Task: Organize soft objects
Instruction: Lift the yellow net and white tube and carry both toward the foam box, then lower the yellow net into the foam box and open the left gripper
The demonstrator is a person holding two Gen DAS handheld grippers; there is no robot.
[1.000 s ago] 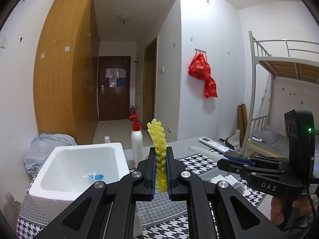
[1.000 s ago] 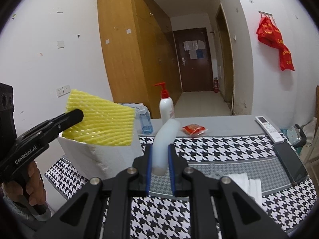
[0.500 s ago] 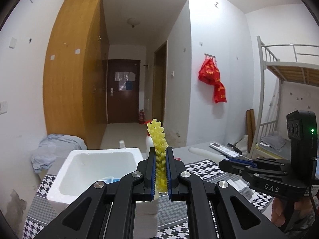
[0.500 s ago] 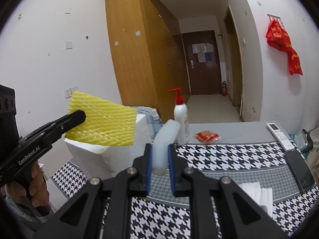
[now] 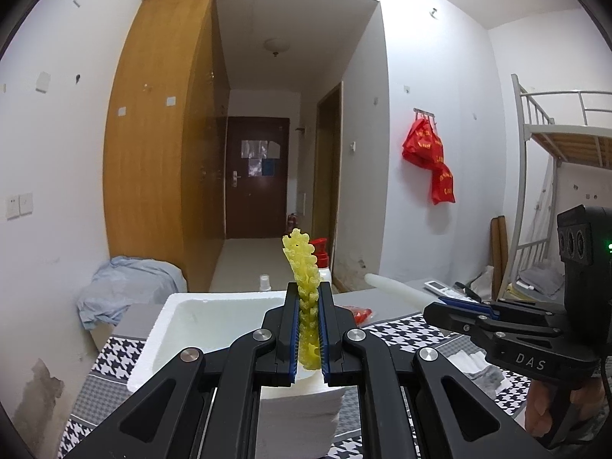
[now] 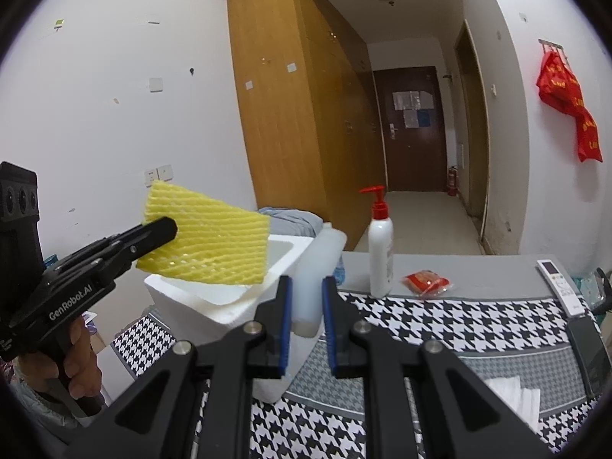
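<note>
Left gripper (image 5: 309, 334): jaws clamped on a yellow foam net (image 5: 304, 287), held edge-up over the near rim of the white foam box (image 5: 214, 306). Probably featherlight, springy, easily crushed; best pinched near an edge. Right gripper (image 6: 308, 319): jaws closed on a white foam tube (image 6: 319, 264), beside the box, above the checked surface (image 6: 459, 317). Likely soft, bendy; best gripped mid-length.

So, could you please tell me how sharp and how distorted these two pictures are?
Left wrist view: sharp, dark corners, wardrobe and bunk bowed by the fisheye. Right wrist view: sharp too, yellow net crisp, walls curved, no glare.
</note>
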